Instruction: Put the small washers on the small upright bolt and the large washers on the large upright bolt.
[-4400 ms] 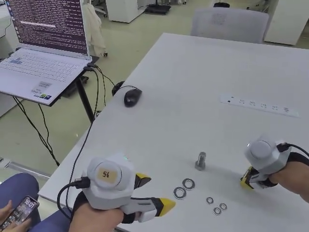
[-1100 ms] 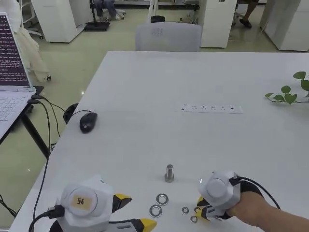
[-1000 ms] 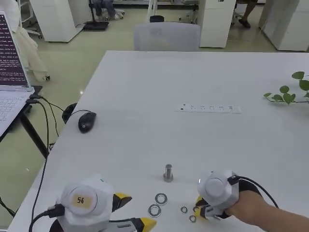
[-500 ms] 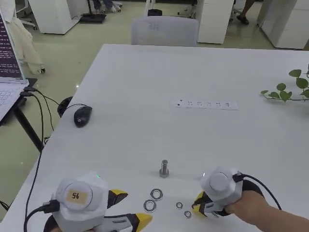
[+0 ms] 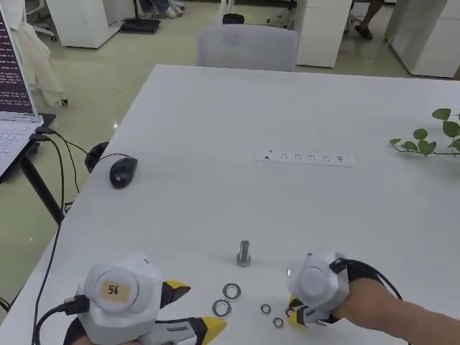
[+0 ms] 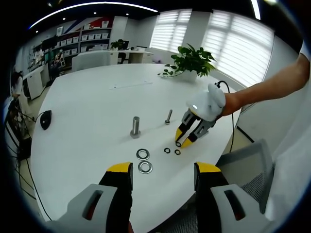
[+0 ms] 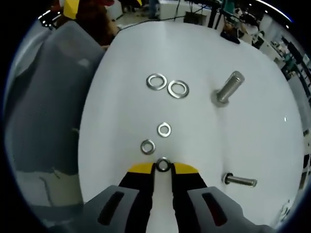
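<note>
1. Yellow jaw tips of the right gripper (image 7: 163,168) are clamped on a small washer (image 7: 163,164), which sits pinched between them low over the white table (image 7: 204,53). Whether it touches the table cannot be told.
2. Just ahead of those tips lie two loose small washers (image 7: 147,146), flat on the table and slightly apart from each other.
3. Farther out along the same line lie the two large washers (image 7: 156,81), flat and just beside one another.
4. To one side of the large washers the large bolt (image 7: 228,88) stands upright on its head, its shank bare. The small bolt (image 7: 239,181) stands upright just beside the right gripper's jaw, also bare.
5. The left gripper (image 6: 163,171) hangs by the table's near edge with its yellow-tipped jaws spread wide and nothing between them. They point toward the large washers, with the large bolt beyond.
6. In the head view the washers and the large bolt cluster close to the near edge. The left gripper is toward the near left corner and the right gripper is at the right of the cluster.
7. Farther out, a power strip (image 5: 305,157) lies across the middle of the table and a black mouse (image 5: 123,171) sits by the left edge. Plant leaves (image 5: 431,136) reach in at the right edge, and a grey chair (image 5: 248,47) stands at the far edge.
</note>
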`<state>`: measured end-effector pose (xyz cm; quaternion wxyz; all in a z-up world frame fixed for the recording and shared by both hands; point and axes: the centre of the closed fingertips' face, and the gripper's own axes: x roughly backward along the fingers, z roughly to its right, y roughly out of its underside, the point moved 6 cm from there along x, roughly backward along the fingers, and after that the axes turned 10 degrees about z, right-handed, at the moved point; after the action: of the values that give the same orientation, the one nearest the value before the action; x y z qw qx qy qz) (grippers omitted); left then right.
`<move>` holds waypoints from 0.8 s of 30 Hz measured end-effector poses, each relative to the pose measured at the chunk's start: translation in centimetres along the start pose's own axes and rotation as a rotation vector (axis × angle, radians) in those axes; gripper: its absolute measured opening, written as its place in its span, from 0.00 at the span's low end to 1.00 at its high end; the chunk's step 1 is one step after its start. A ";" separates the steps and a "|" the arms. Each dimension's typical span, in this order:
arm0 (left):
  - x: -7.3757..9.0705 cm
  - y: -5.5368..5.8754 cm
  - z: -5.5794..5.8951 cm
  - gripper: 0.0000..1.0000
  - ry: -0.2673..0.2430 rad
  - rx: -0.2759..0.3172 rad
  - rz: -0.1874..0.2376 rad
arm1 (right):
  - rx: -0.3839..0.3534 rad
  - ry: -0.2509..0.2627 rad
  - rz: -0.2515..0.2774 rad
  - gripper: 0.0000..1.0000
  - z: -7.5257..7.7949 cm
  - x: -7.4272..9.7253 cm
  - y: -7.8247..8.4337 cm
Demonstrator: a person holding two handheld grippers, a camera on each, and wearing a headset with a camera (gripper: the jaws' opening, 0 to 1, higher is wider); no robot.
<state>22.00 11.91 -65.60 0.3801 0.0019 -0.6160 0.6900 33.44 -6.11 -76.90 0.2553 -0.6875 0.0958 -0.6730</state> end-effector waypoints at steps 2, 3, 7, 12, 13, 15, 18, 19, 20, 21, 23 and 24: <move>0.0 0.1 0.0 0.50 0.000 0.002 0.001 | 0.009 -0.001 -0.006 0.14 -0.1 -0.1 -0.1; 0.0 0.1 0.1 0.50 0.001 0.002 0.001 | 0.015 -0.003 -0.011 0.14 -0.1 -0.1 -0.2; -0.1 0.0 0.2 0.50 0.002 0.002 0.003 | -0.027 0.016 0.003 0.13 0.0 0.0 0.0; -0.1 -0.2 0.1 0.50 -0.002 0.004 0.009 | -0.185 0.075 0.082 0.13 0.1 0.5 0.7; -0.1 -0.2 0.0 0.49 -0.004 0.004 0.010 | -0.218 0.078 0.106 0.13 0.0 0.7 0.7; -0.1 -0.1 -0.1 0.49 -0.005 0.006 0.010 | -0.271 0.093 0.126 0.13 0.2 1.1 1.0; -0.2 -0.2 0.0 0.49 -0.001 0.003 0.008 | -0.288 0.122 0.140 0.13 0.6 2.2 1.3; -0.2 -0.2 0.1 0.49 0.000 0.003 0.009 | -0.293 0.132 0.144 0.13 0.8 2.6 1.3; -0.2 -0.2 0.1 0.49 0.001 0.004 0.010 | -0.296 0.144 0.146 0.13 1.1 3.1 1.3; -0.2 -0.3 0.1 0.49 0.002 0.004 0.011 | -0.294 0.151 0.145 0.13 1.3 3.6 1.3; -0.3 -0.3 0.1 0.49 0.003 0.005 0.012 | -0.287 0.171 0.137 0.13 2.0 4.5 1.5; -0.3 -0.3 0.1 0.49 0.003 0.005 0.013 | -0.286 0.175 0.135 0.13 2.2 4.9 1.6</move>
<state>22.35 11.64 -65.48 0.3767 -0.0021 -0.6137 0.6939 36.33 -9.29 -73.25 0.1904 -0.6475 0.2583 -0.6912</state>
